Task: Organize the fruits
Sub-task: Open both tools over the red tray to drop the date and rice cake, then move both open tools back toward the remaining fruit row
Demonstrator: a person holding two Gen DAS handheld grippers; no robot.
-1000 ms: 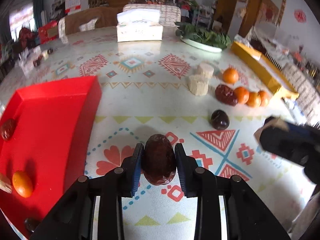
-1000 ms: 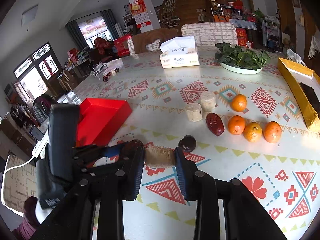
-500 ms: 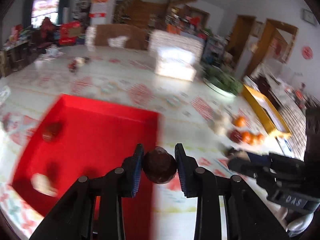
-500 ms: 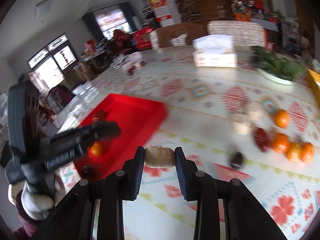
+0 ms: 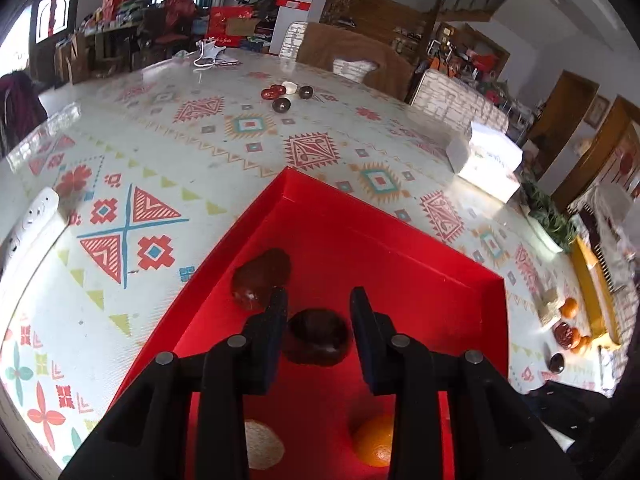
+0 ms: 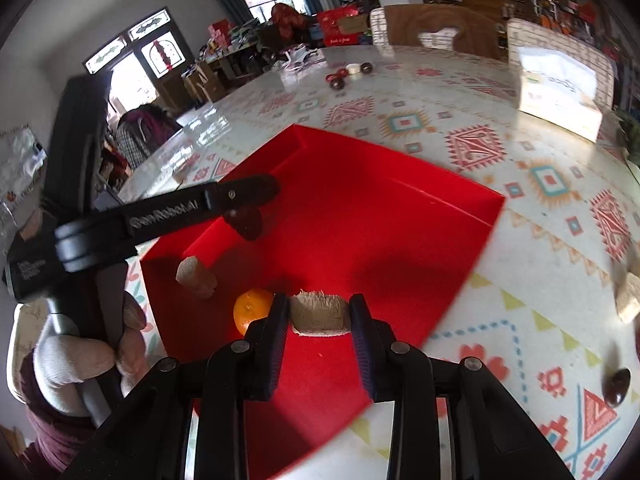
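Red tray (image 5: 400, 248) receives fruit: above it, left gripper (image 5: 318, 312), jaws just parted, frees the dark date (image 5: 318, 342); right gripper (image 6: 319, 312) clamps a beige chunk (image 6: 318, 314) over its near edge.

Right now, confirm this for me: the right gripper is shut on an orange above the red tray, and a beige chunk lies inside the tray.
Not quite. The right gripper is shut on a beige fibrous chunk, not an orange. The orange lies in the red tray, near the other beige chunk. The right wrist view shows this; the rest stands.
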